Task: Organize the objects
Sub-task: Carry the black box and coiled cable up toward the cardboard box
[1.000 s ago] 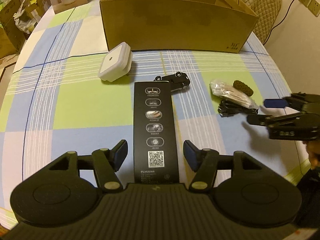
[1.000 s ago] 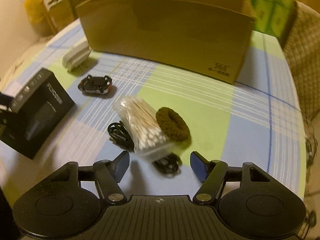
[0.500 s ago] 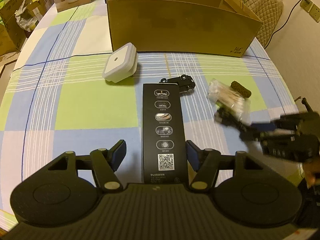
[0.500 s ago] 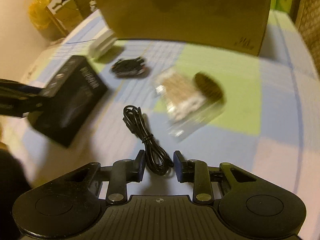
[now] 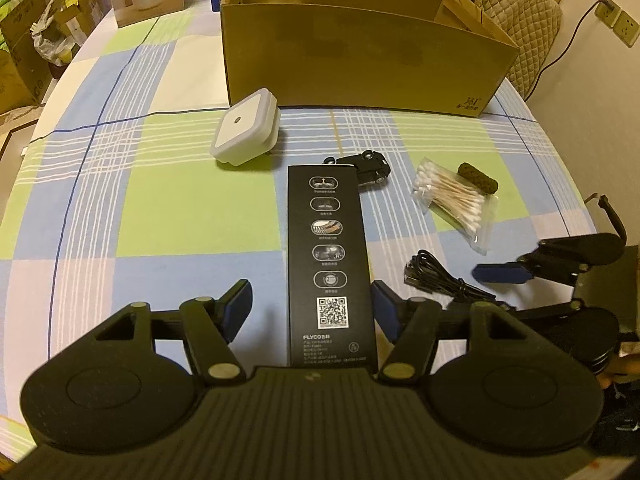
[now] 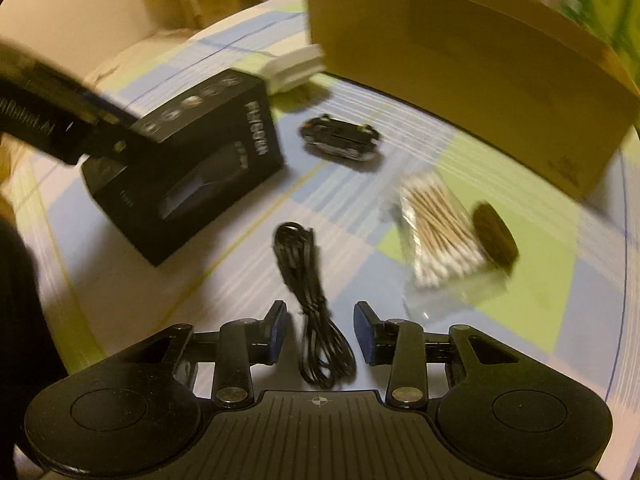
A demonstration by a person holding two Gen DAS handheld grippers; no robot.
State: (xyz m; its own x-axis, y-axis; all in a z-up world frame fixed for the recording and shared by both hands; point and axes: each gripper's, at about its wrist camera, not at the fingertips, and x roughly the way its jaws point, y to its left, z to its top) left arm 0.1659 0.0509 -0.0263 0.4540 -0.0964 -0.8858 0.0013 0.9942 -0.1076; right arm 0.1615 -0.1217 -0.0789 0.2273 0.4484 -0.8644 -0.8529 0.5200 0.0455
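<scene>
A table under a checked cloth point(image 5: 168, 208) of blue, green and white carries everything. A tall black box point(image 5: 330, 256) lies between the left fingers point(image 5: 240, 300). A coiled black cable point(image 6: 316, 320) lies between the right fingers point(image 6: 278, 330). Beyond them sit a toy car point(image 5: 370, 166), bagged cotton swabs point(image 5: 454, 204), a brown hair tie point(image 5: 478, 178), a white square device point(image 5: 244, 132) and an open cardboard carton point(image 5: 360, 60).

Black cable point(image 6: 316, 316) dragged clear of cotton swabs point(image 6: 436, 236), right hand-held gripper point(image 6: 320, 334) jaws just reopening (cable betw. them)

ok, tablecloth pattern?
The tablecloth is a plaid of pale blue, light green and white squares; clearest in the left wrist view.
</scene>
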